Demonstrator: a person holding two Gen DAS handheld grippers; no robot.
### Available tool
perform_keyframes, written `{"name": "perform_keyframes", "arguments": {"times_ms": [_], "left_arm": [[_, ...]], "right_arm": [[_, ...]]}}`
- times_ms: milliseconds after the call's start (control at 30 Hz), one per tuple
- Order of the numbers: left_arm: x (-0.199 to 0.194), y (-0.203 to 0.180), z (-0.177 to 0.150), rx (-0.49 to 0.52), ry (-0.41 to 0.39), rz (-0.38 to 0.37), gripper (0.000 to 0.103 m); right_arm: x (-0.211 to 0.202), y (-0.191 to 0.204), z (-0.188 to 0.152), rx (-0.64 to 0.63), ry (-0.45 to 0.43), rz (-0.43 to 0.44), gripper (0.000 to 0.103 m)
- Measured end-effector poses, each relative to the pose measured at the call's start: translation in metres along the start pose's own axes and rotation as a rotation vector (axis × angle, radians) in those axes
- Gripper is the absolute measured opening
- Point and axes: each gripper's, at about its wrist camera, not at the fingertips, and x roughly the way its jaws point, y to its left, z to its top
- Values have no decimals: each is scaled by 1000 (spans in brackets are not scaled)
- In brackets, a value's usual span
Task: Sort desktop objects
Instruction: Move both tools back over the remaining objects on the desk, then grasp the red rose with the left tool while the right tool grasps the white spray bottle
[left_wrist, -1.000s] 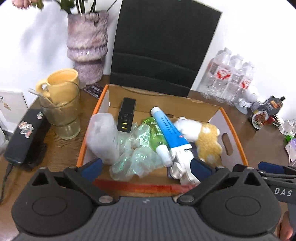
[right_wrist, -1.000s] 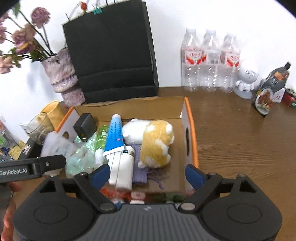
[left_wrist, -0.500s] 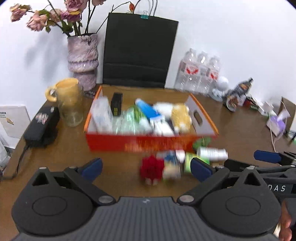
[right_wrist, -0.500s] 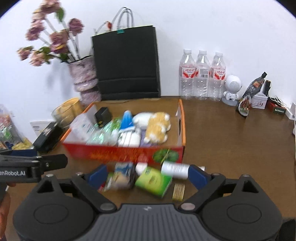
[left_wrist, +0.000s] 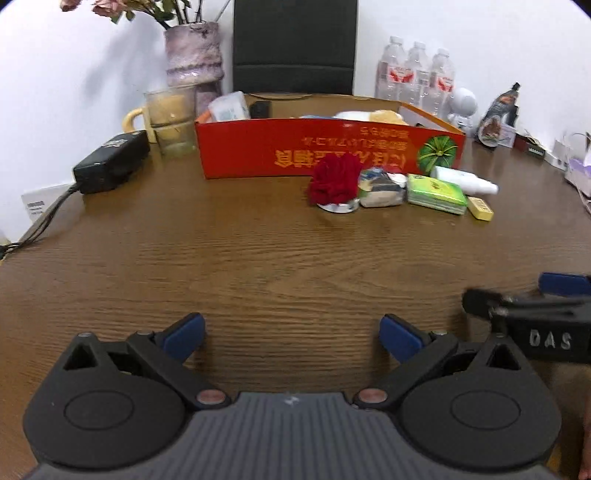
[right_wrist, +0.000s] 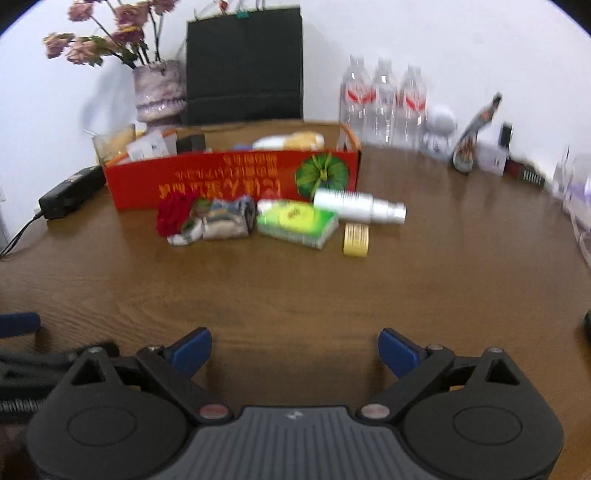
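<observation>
Readable: "DAS" in white on the right gripper (left_wrist: 546, 317) body at the left-wrist view's right edge; red box (left_wrist: 328, 151) front has upside-down yellow characters, too blurred to read, beside a green melon picture; water bottles (left_wrist: 415, 74) carry red labels, illegible.

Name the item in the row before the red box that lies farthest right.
The small yellow box, right of the green tissue pack and nearer the camera than the white spray bottle.
</observation>
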Motion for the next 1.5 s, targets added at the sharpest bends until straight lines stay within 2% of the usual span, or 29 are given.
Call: {"name": "perform_keyframes", "arguments": {"times_ms": [200, 1200, 1300, 1367, 1400, 1500], "left_arm": [[0, -1, -5, -2, -24, -1, 103], [1, -3, -2, -15, -27, -3, 103], [6, -2, 14, -36, -50, -45, 103], [14, 0, 34, -51, -55, -81, 103], [19, 1, 45, -60, -54, -102, 103], [50, -3, 88, -81, -36, -153, 103]], "right_arm": [[4, 1, -3, 5, 3, -20, 103], [2, 2, -4, 7, 4, -25, 103], [2, -4, 0, -10, 12, 1, 100], [5, -15, 14, -51, 14, 89, 88], [4, -24, 25, -45, -14, 94, 82], [5, -47, 64, -48, -126, 41, 84]]}}
